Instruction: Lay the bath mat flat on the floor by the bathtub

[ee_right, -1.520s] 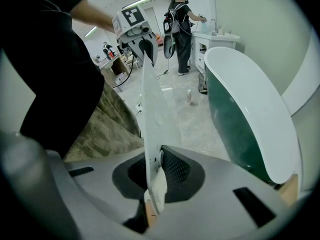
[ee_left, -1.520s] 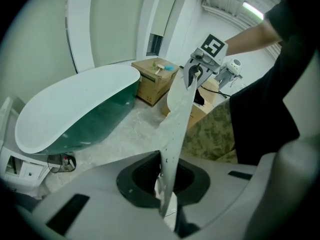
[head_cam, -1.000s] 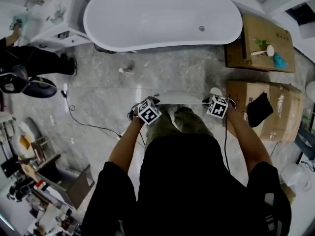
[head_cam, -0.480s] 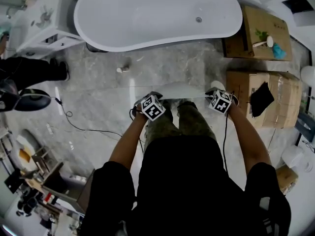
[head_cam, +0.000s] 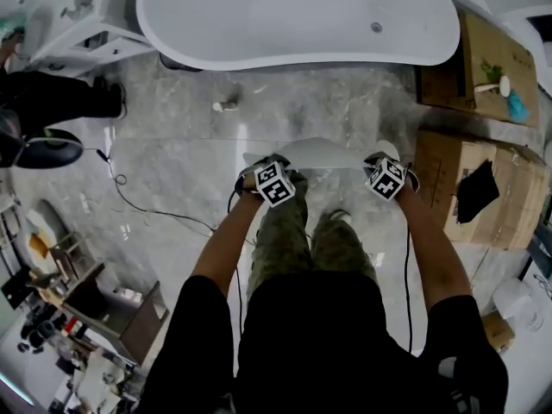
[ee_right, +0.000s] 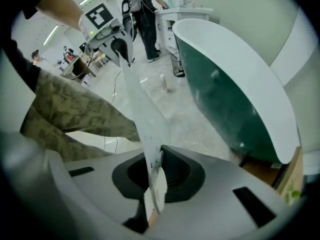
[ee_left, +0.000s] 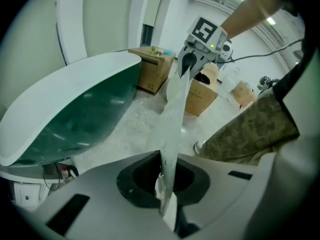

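Holding a thin white bath mat [head_cam: 317, 153] stretched between both grippers, over the grey marble floor [head_cam: 172, 153].
Pinching one short end tight in the clenched left gripper [ee_left: 166, 181] and the other in the equally clenched right gripper [ee_right: 153, 180], keeping the sheet on edge between them. Standing in camouflage trousers [head_cam: 310, 231] just behind the mat, facing the long white oval bathtub [head_cam: 302, 15] across the floor, with brown cardboard boxes [head_cam: 483, 188] off to the right.
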A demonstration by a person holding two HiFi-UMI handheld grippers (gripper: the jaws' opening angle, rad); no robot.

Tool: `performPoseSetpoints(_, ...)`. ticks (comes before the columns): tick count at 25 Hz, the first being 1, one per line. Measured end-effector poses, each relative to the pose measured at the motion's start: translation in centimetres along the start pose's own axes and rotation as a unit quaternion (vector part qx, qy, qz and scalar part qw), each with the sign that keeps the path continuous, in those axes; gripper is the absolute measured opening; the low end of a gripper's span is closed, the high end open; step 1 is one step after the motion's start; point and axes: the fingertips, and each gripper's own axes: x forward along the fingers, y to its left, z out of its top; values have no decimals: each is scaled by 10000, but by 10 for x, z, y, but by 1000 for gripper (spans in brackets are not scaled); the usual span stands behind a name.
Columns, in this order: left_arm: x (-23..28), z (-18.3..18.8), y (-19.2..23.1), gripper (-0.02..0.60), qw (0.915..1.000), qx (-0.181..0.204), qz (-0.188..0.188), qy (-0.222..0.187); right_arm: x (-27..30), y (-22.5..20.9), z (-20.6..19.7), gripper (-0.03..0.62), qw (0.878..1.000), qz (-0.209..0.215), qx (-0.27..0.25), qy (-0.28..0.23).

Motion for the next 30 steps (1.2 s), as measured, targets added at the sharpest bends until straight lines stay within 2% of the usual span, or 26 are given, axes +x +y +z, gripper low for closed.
performPoseSetpoints(2, 32, -17, -2, 25, 9999, 32, 108, 113, 34, 2, -8, 29, 9996, -96, 238, -72)
performPoseSetpoints(6, 86, -51, -4, 25, 9979, -360, 405, 352, 96, 13, -23, 29, 9977, -285, 503, -359)
performPoseSetpoints(9, 130, -54, -12, 25, 9976, -161, 502, 454, 134, 17, -54, 29, 9968, -368, 599, -373)
performPoseSetpoints(15, 199, -69, -22, 25, 9957, 212, 543, 718, 202, 23, -96, 29, 9988, -427, -140, -202)
performPoseSetpoints(19, 240, -76, -17, 25, 9949, 399, 468, 798, 242, 11, -109, 29, 9990, -342, -197, -196)
performPoseSetpoints(30, 337, -83, 22, 25, 9944, 428, 408, 870, 331, -41, -130, 29, 9977, -287, -617, 78)
